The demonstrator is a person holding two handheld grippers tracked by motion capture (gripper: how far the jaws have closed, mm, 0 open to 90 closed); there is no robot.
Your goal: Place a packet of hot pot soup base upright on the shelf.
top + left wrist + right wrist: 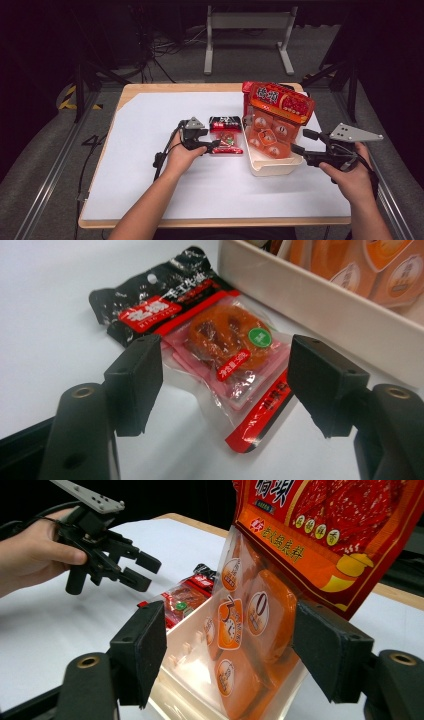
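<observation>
At the left of the high view, the left claw [214, 145] sits low over the white table [140, 170], its jaws spread to either side of a small red-and-black snack packet [226, 135] without pressing on it. The packet lies flat on the table, just beside the cream tray [272, 167]. So the pickup looks begun but not made: the grip, the lift and probably the move into the tray remain. Further right, a large orange bag [277, 120] already stands tilted in the tray, which suggests that part is done. The right claw [301, 141] waits spread at the tray's right side, holding nothing.
</observation>
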